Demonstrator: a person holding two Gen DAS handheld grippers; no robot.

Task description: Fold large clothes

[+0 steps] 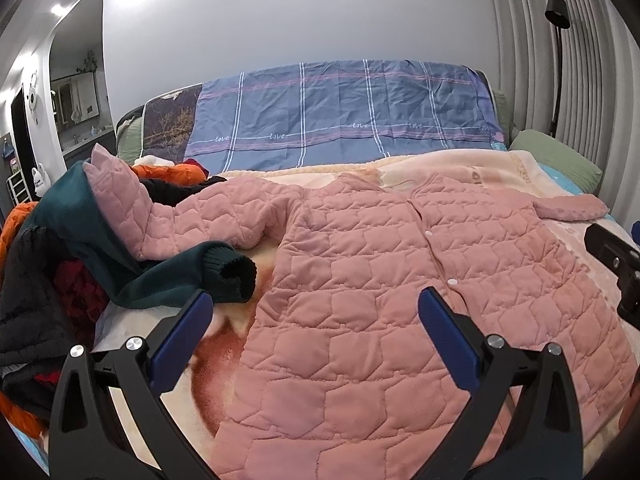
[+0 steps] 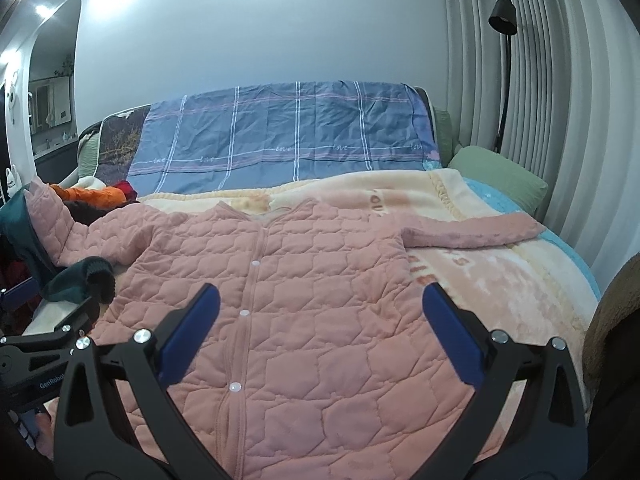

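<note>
Lying flat: quilted pink jacket point(image 2: 280, 300) on fleecy blanket point(image 2: 500, 280) | both grippers' jaws released, empty

Pink quilted coat point(image 1: 380, 280) flat on blanket point(image 1: 472, 164)

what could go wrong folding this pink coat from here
1. The pink quilted coat's left sleeve lies on the heap of clothes; pulling it may drag the green sweater along.
2. The right sleeve stretches toward the bed edge, so it may slip off.
3. Thick quilting may spring open.
</note>
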